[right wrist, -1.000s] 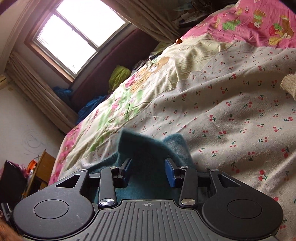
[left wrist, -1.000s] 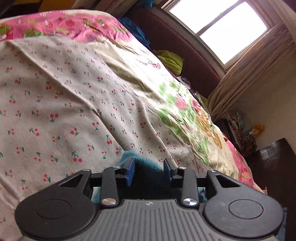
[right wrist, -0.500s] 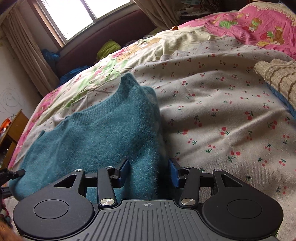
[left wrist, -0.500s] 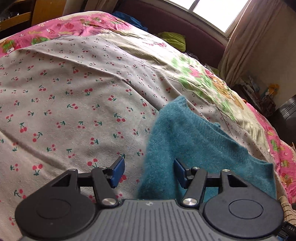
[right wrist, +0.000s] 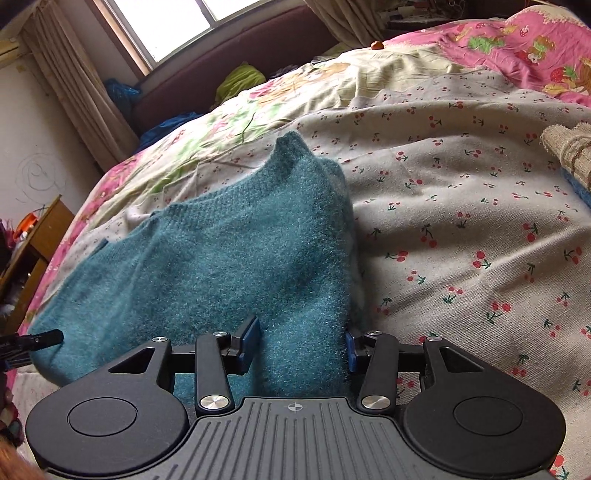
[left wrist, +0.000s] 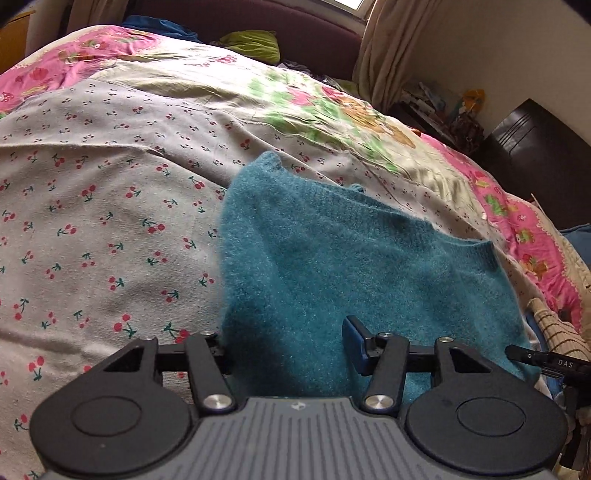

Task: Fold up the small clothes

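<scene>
Lying on the cherry-print sheet (left wrist: 92,206) of the bed, the teal sweater (left wrist: 351,258) spreads between both grippers. The left gripper (left wrist: 291,350) is closing around its near edge, pads not yet pressing; the right gripper (right wrist: 301,345) is closing on a raised fold. "DAS" reads on a black part at the left view's right edge. Curtains (right wrist: 74,85) flank a window (right wrist: 173,26).

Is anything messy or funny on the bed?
Nothing looks torn or spilled. The teal sweater lies a bit bunched, one corner poking up toward the window, so its top edge is uneven. The cherry sheet under it is wrinkled. Both tools, left and right, are closing around the sweater's near edge.
</scene>
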The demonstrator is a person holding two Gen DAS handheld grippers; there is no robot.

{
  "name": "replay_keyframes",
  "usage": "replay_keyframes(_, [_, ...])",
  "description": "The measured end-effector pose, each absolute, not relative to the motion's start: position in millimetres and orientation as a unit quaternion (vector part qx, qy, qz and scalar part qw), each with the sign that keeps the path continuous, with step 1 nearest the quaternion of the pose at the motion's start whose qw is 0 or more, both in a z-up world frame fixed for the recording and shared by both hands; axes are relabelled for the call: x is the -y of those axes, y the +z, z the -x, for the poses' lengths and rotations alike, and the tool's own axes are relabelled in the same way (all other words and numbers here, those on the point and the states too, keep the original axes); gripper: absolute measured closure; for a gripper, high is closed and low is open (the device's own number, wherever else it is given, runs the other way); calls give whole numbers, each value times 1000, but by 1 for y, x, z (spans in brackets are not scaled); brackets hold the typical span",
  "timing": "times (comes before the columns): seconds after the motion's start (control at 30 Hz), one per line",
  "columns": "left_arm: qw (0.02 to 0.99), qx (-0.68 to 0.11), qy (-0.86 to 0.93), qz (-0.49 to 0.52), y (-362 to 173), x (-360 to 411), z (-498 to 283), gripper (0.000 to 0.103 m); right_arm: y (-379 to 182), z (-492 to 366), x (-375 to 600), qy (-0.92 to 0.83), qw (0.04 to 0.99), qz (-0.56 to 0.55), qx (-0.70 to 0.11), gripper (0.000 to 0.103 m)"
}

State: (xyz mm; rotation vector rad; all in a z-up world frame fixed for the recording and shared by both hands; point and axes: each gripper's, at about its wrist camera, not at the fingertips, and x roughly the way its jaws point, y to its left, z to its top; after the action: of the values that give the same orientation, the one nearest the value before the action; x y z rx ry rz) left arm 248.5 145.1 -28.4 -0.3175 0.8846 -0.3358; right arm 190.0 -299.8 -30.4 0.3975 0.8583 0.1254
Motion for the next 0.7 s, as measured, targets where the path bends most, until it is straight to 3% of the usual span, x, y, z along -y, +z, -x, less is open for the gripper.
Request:
replay_keyframes(0.07, [876,-421,-194,136,-16,-140,-241,54,-18,-187,298,76,885,-165,-428,92])
replay_keyframes(0.17, [873,-423,-220,104,-7,-133,-218,56,-13,-181,291,70,886,-109,-446,93])
replay_keyframes(0.3, [874,-460,-134,79,-44,-148,-209,53,-29,-186,283,38,871,-105,-478,92])
replay_keyframes(0.37, [865,-459,-139,147,-52,-169,-200,54,-19,-182,272,35,879,-79,-469,90])
replay_keyframes(0.43, [881,-429,-142,141,-45,-172,-183,54,-4,-176,263,20,886,-39,-461,85])
replay_keyframes(0.6, [900,-383,-169,125,-39,-165,-166,54,45,-166,239,-8,914,23,-404,84])
replay_keyframes(0.7, [913,-354,-162,118,-36,-170,-163,54,64,-176,201,69,907,3,-416,82])
